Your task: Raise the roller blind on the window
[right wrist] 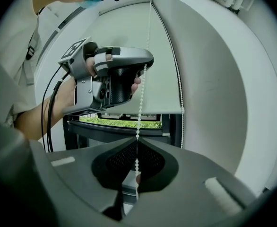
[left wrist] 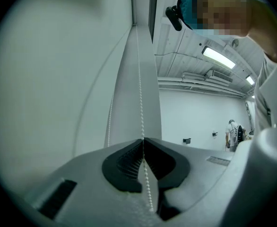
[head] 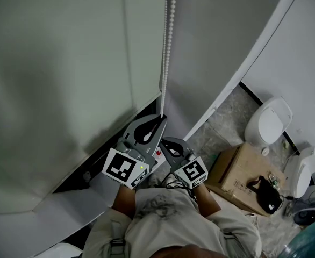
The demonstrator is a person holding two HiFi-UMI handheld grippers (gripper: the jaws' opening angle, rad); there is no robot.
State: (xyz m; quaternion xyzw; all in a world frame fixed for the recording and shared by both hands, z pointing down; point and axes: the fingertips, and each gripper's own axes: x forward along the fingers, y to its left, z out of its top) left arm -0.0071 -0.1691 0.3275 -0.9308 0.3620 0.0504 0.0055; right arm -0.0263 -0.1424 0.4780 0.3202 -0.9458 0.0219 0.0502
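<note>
- The pale grey-green fabric roller blind [head: 66,63] fills the head view from 8 to 12 o'clock; in the right gripper view its bottom edge hangs low, with only a thin strip of green foliage [right wrist: 122,122] showing beneath it at 6 o'clock of the fabric; so the blind looks mostly down.
- The left gripper [head: 159,121], grey with a marker cube, sits just at 6 o'clock of the head view's centre; its jaws are pinched together on the chain.
- The right gripper [head: 166,144] is just beside it, at 5 o'clock of the left one and lower on the same strand; its jaws are likewise clamped on the chain.
- The white beaded plastic pull chain [head: 167,47] drops taut from 12 o'clock into both grippers; a second strand hangs free at 3 o'clock in the right gripper view.
- Step in hand, as I judge it: a downward pull with both grippers to wind the blind up; next, one gripper should release and regrip higher toward 12 o'clock while the other holds the tension.
</note>
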